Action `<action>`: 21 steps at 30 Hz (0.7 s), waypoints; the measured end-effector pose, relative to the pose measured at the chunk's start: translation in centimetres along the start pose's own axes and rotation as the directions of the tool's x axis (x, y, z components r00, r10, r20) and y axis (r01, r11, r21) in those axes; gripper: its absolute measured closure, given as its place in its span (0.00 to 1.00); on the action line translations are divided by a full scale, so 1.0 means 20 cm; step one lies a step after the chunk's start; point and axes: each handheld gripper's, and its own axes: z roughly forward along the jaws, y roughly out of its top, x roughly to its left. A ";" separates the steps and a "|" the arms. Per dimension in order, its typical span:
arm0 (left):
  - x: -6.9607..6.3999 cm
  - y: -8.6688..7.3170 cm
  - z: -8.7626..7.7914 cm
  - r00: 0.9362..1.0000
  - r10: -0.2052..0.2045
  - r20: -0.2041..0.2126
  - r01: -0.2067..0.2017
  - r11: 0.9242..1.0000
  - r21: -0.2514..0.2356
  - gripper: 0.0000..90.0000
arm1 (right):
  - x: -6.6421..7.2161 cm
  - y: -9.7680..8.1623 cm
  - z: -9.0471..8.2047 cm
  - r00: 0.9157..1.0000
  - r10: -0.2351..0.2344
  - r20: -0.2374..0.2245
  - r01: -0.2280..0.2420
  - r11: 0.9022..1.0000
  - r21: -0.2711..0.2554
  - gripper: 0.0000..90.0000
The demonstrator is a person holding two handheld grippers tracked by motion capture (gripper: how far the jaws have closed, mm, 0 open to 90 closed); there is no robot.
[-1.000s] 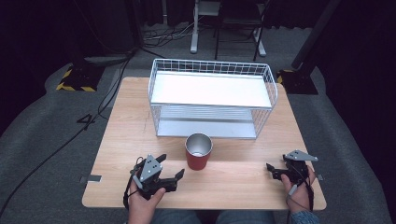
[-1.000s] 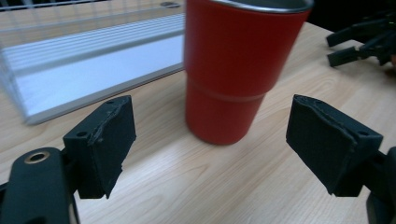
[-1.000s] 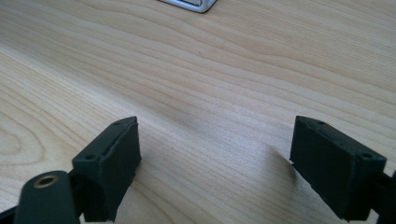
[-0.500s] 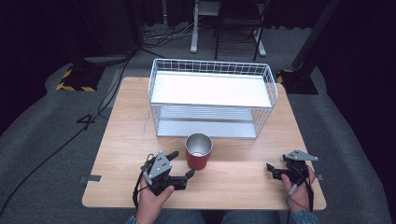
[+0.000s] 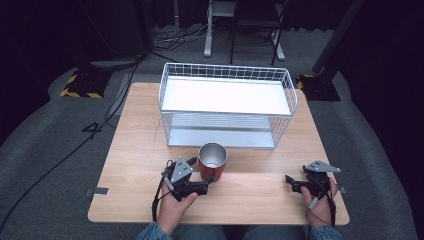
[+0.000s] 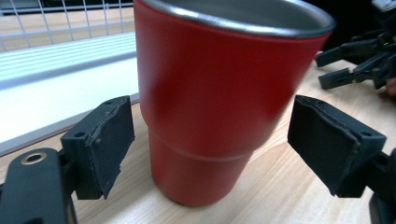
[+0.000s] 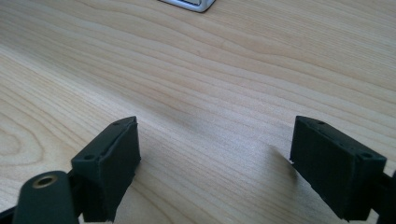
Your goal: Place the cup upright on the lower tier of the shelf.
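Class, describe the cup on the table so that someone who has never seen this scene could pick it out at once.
Start at the white wire rack on the wooden table. Just in front of it, on the person's side, stands the cup, upright between the open jaws of the left gripper. It is red with a bare metal rim and inside.

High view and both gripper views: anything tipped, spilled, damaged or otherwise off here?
Nothing stands out. The red cup stands upright on the table before the wire rack, between the open left claw; the right claw is open over bare wood.
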 end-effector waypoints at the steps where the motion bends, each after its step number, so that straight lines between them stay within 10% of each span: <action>1: 0.00 0.00 0.02 1.000 0.002 0.006 -0.002 1.000 0.003 0.16 | 0.00 0.00 0.00 1.000 0.001 0.001 -0.001 1.000 -0.001 0.18; 21: 0.00 -0.01 0.22 0.998 0.005 -0.057 0.001 0.995 0.103 0.06 | 0.00 0.00 0.00 1.000 0.001 0.005 -0.001 1.000 -0.001 0.18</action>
